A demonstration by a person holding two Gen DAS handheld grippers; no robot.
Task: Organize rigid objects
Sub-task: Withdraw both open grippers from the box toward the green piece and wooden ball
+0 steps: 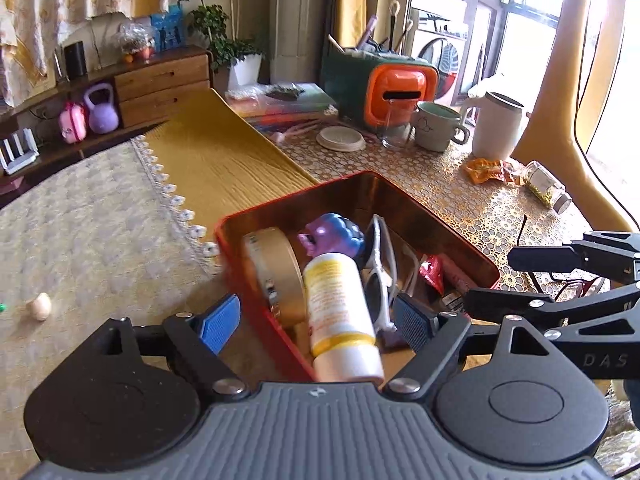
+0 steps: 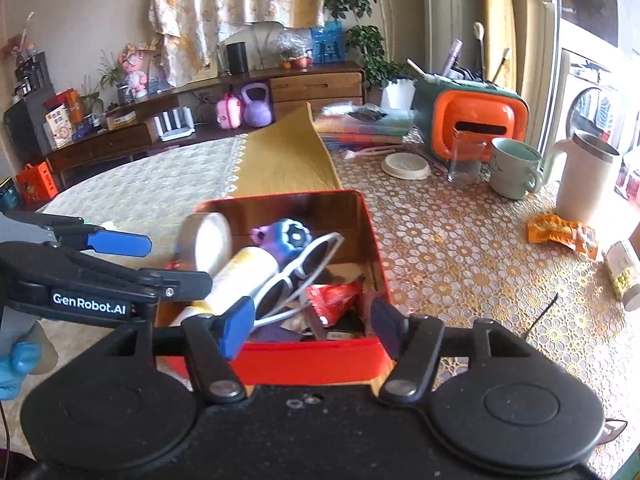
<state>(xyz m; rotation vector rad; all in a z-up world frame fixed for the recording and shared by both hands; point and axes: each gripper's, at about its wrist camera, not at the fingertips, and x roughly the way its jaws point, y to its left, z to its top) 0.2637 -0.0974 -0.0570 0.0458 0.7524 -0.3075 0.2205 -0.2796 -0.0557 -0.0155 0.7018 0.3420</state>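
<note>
A red tin box stands on the table, open at the top. Inside lie a tape roll, a white and yellow bottle, a purple toy, white sunglasses and a red packet. My left gripper hovers open over the box's near left corner; the bottle lies below it, untouched. Over the near wall my right gripper hangs open, holding nothing.
Behind the box are a yellow mat, a lid, a glass, a mug, a white jug and an orange and green case. To the right lie snack packets and a toppled jar.
</note>
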